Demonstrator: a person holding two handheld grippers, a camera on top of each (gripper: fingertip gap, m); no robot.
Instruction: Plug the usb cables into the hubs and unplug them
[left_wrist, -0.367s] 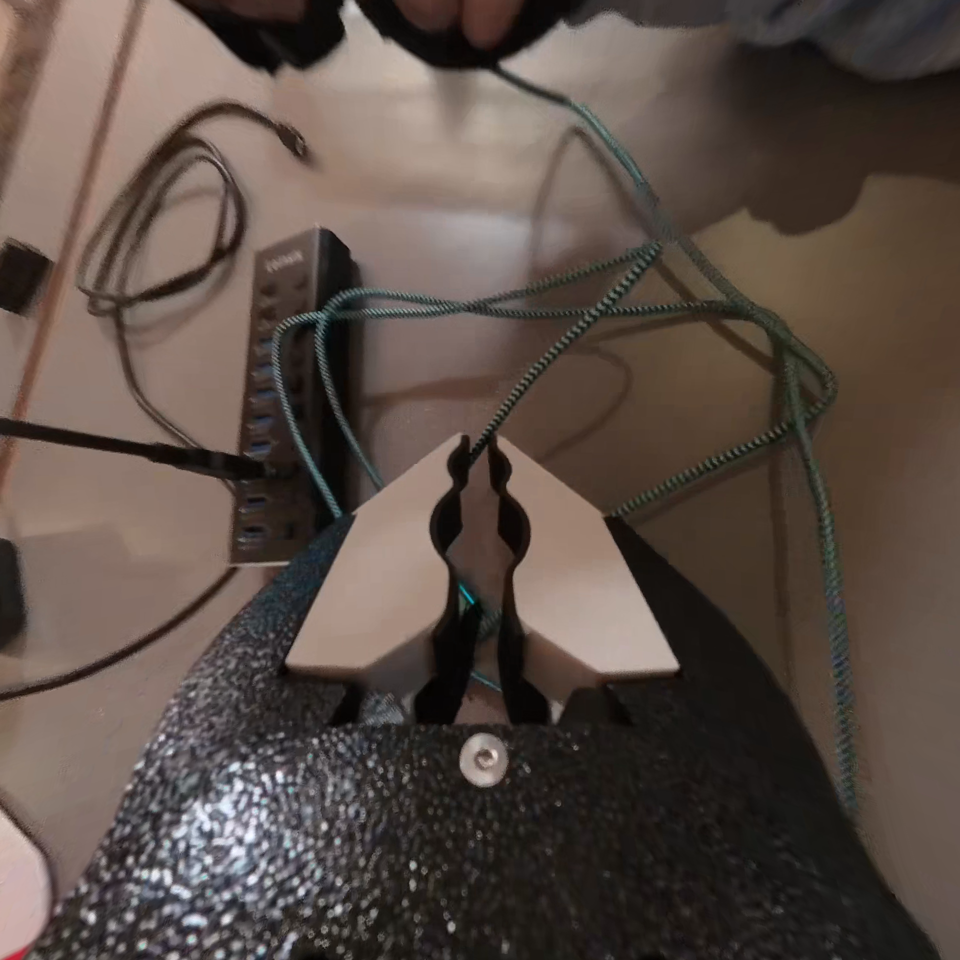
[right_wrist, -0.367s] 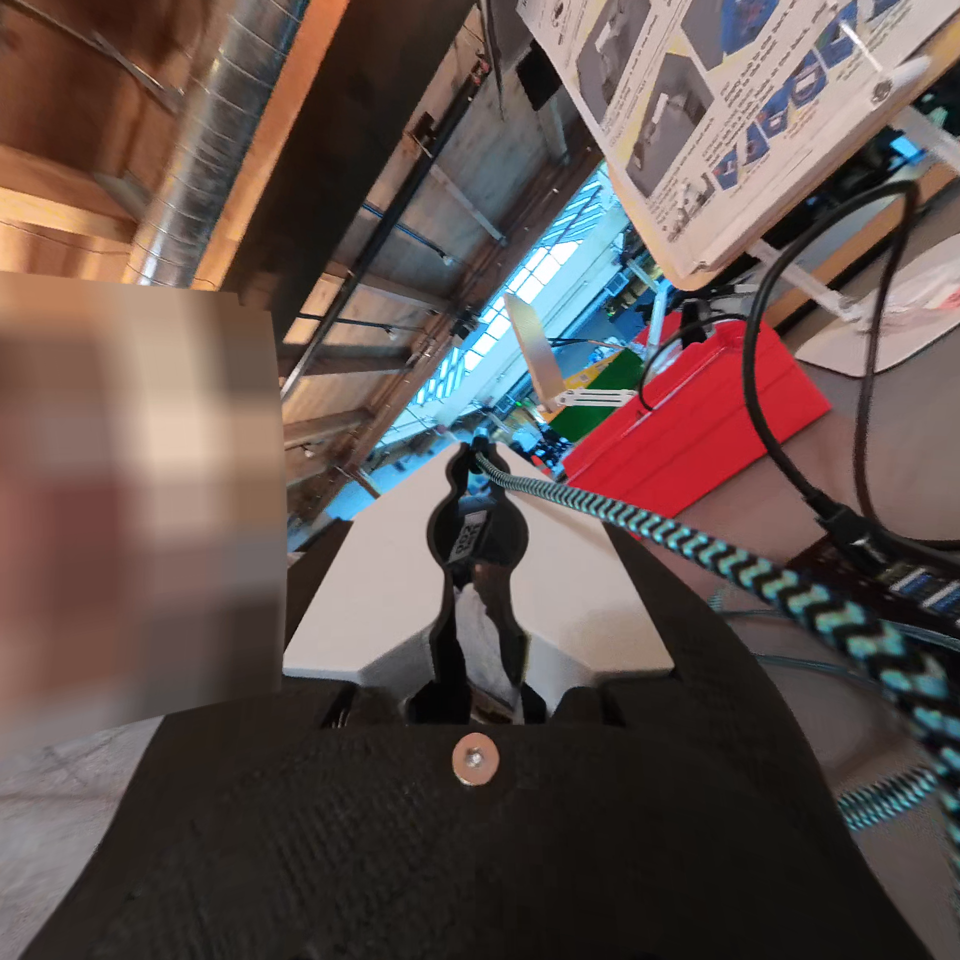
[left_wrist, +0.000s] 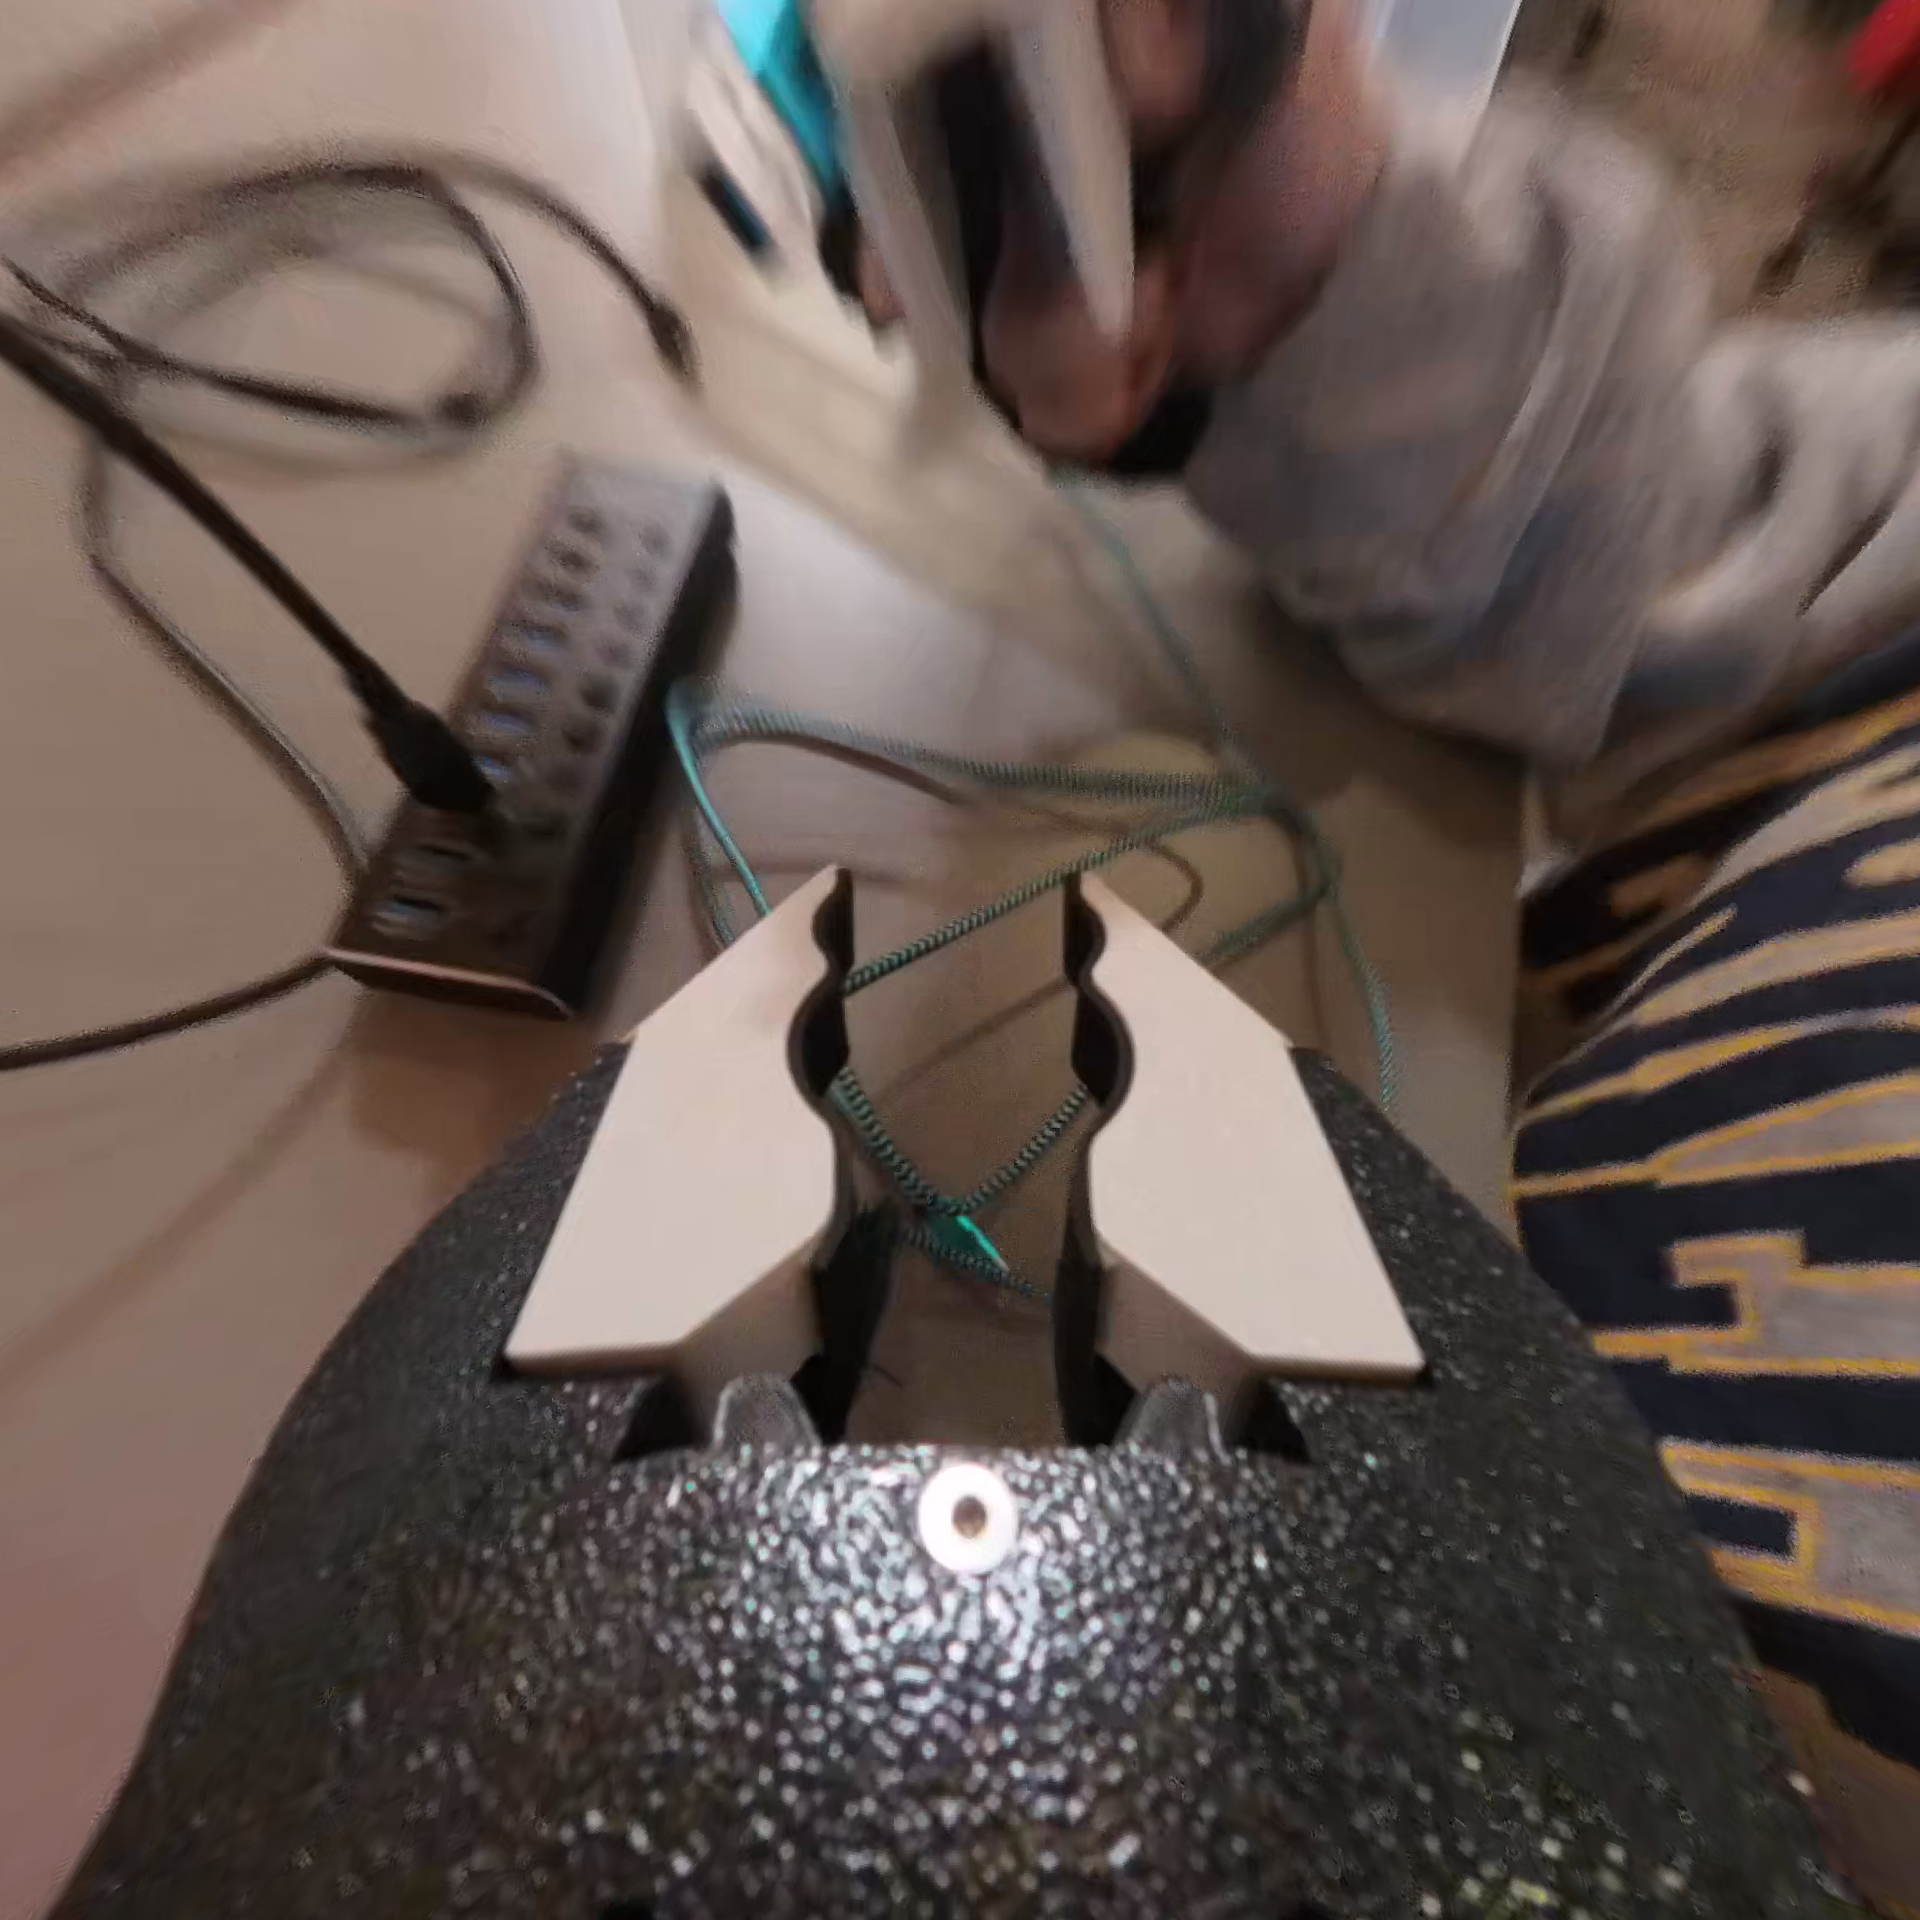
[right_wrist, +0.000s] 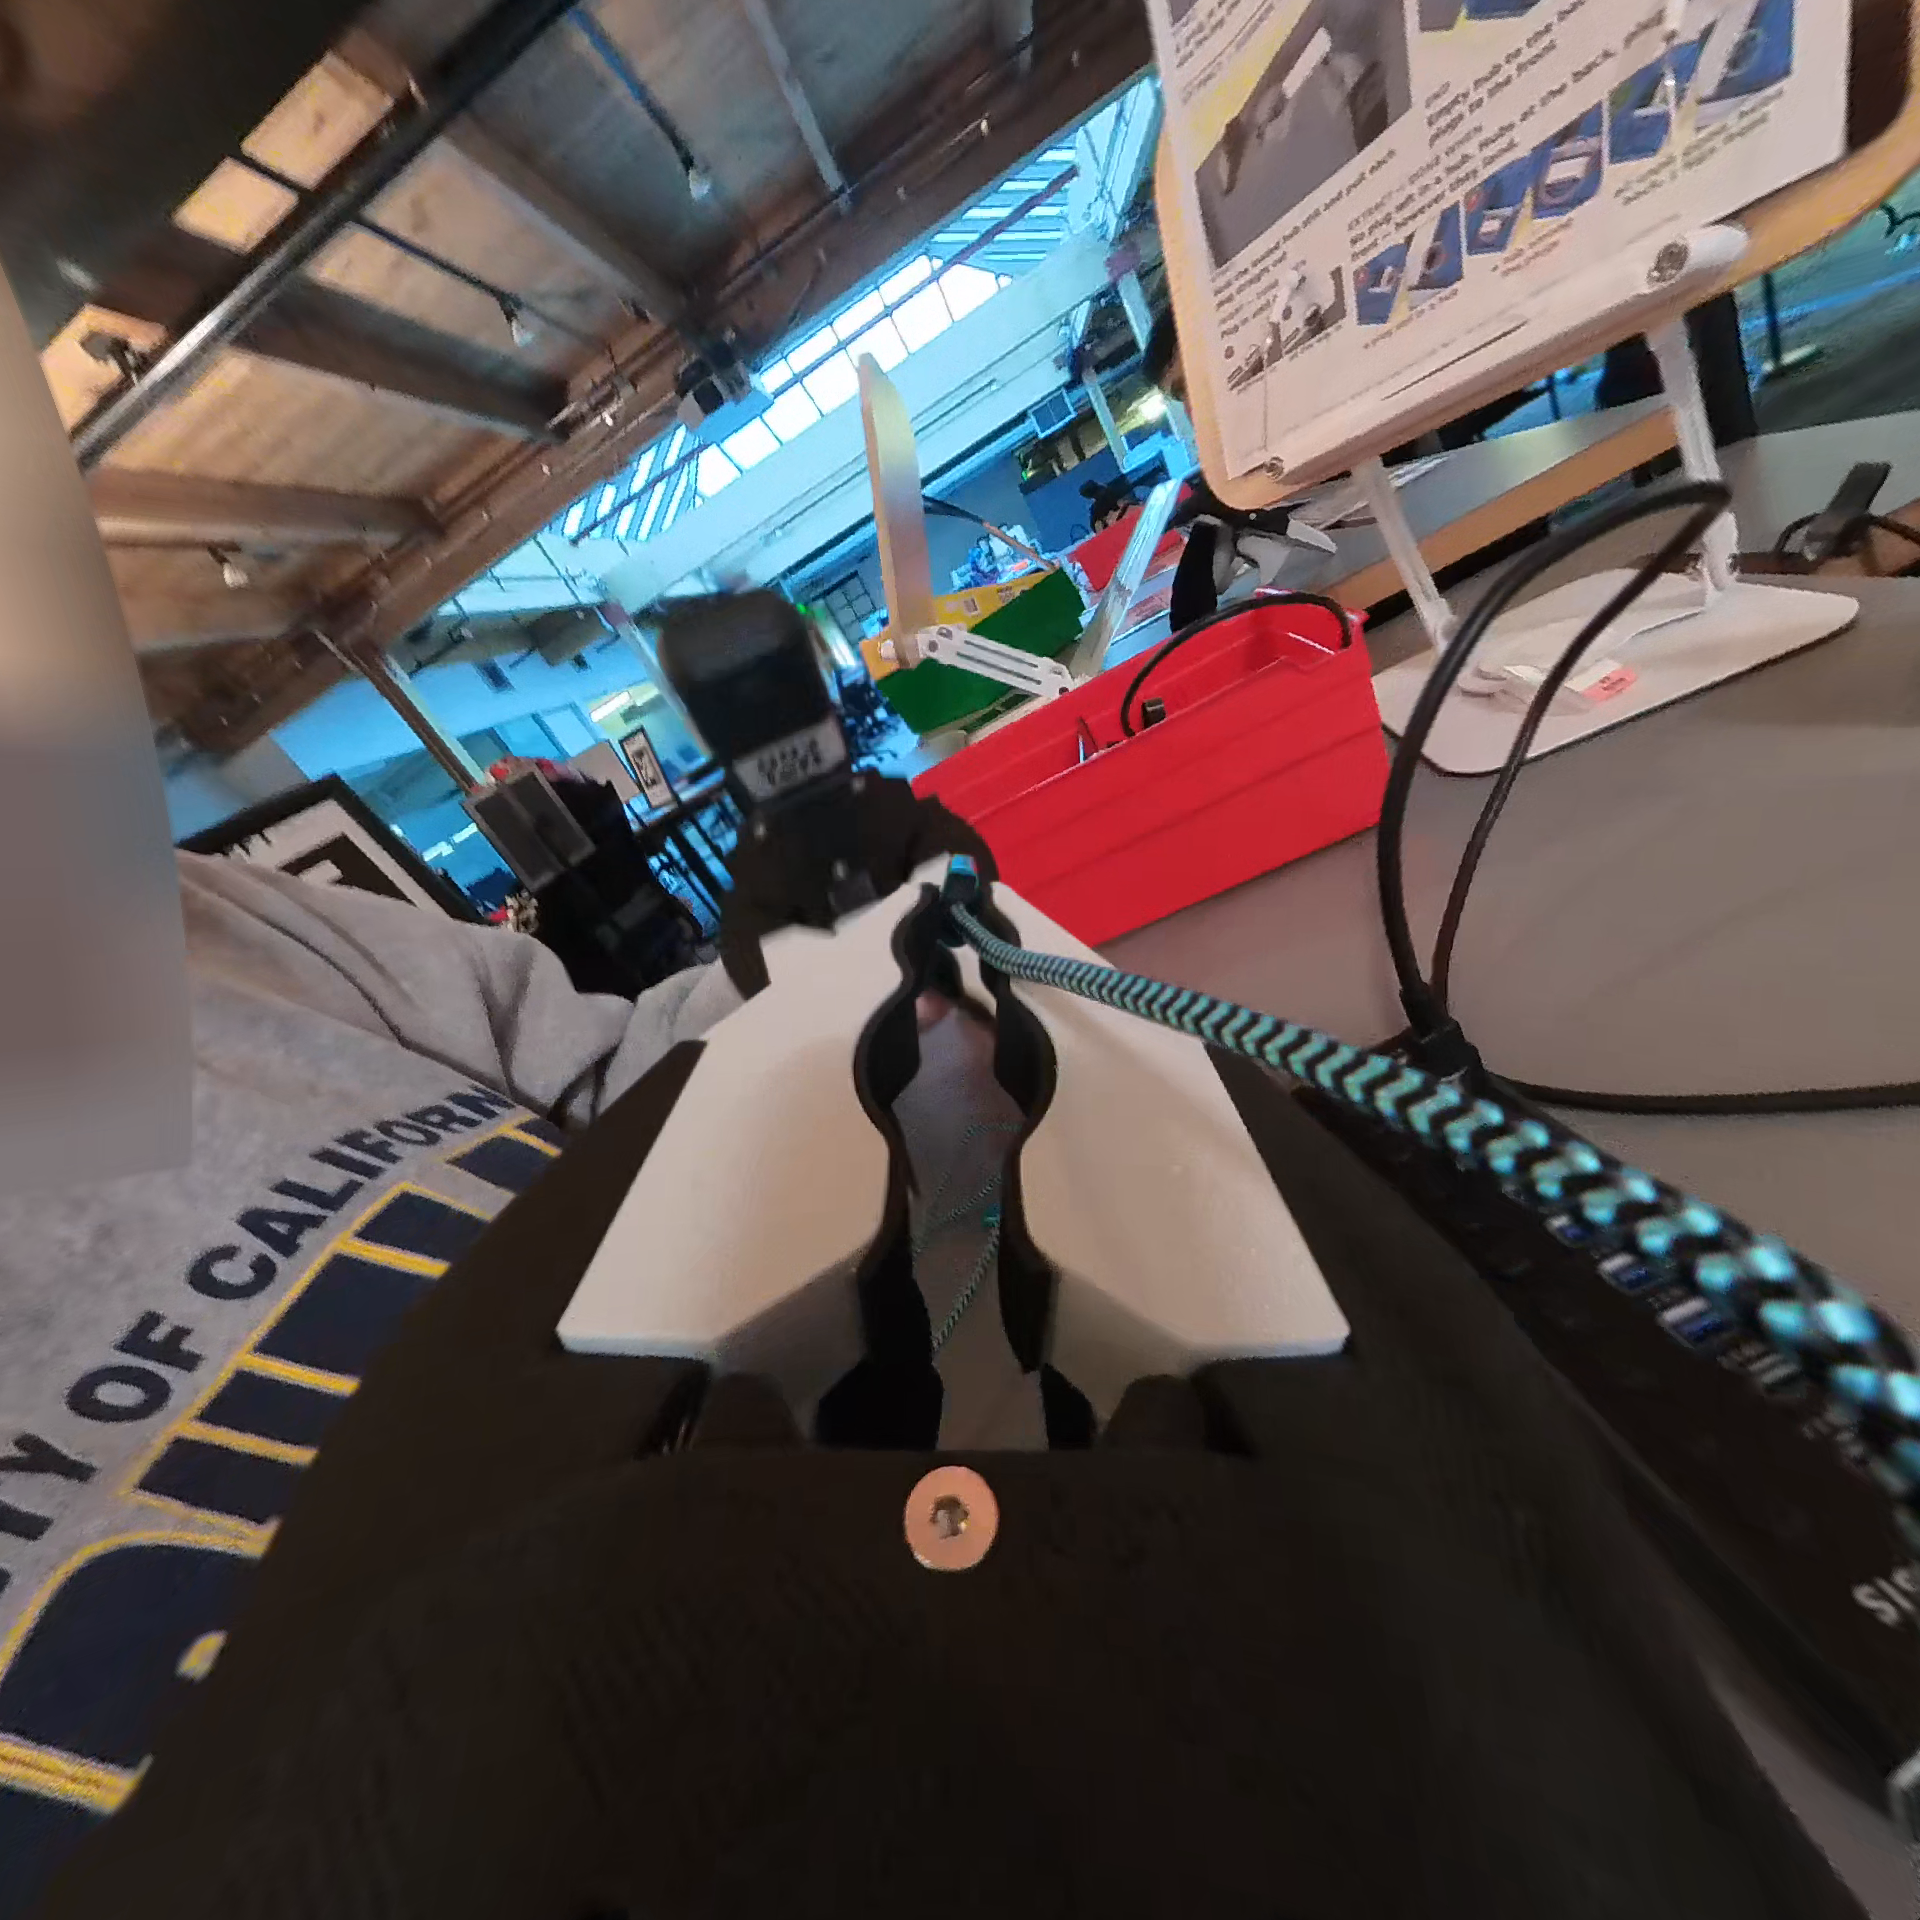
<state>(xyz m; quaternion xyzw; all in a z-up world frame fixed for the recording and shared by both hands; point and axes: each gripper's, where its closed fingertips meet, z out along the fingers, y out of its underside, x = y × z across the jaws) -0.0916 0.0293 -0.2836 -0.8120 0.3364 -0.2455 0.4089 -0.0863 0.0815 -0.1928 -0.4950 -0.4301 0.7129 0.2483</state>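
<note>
Hub (left_wrist: 540, 769) left view only; red bin (right_wrist: 1164, 790) right.

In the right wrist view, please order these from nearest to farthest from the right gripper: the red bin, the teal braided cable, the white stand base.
1. The teal braided cable: pinched at the tips of the right gripper, running off to the right.
2. The red bin: just beyond the tips, slightly right.
3. The white stand base: farther back, at the right.
</note>
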